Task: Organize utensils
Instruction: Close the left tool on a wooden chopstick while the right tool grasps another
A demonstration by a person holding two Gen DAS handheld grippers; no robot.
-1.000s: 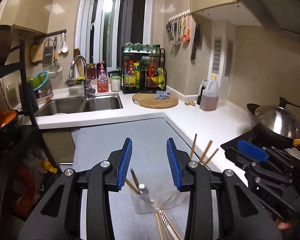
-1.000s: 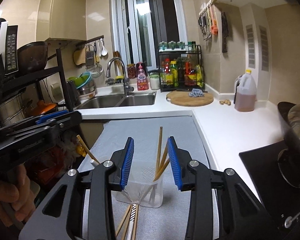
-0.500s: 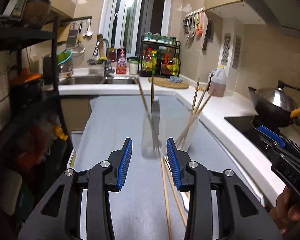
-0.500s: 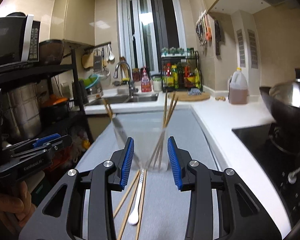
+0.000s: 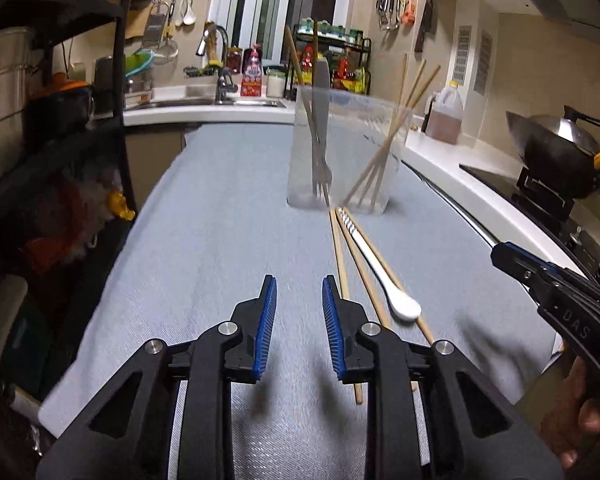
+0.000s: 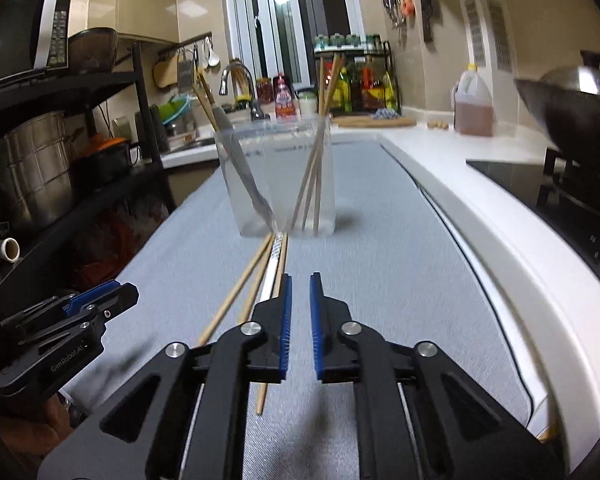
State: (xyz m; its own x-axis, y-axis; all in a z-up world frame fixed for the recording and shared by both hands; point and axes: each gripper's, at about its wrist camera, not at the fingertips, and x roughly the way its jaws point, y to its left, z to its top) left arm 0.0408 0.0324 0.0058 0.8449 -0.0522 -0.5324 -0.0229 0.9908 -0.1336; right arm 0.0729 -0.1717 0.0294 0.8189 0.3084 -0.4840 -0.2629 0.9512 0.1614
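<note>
A clear two-part container [image 5: 340, 152] stands on the grey mat [image 5: 220, 240], with a fork [image 5: 320, 160] in its left part and chopsticks [image 5: 384, 152] in its right. In front of it lie loose chopsticks [image 5: 340, 256] and a white spoon [image 5: 380, 276]. My left gripper [image 5: 298, 296] hovers low over the mat just left of them, its jaws closing with nothing between. In the right wrist view my right gripper [image 6: 300, 296] is shut and empty, just right of the loose chopsticks [image 6: 240, 292] and spoon handle [image 6: 270, 280], facing the container [image 6: 276, 184].
A wok [image 5: 556, 148] sits on the stove at the right, with an oil jug [image 5: 446, 116] behind the white counter. A black rack [image 5: 60, 120] with pots lines the left side. The sink [image 5: 204, 102] and a bottle rack [image 5: 332, 64] are at the back.
Both grippers have dropped low toward the mat, so the container now appears upright ahead. Both pairs of jaws have narrowed, the right pair almost fully.
</note>
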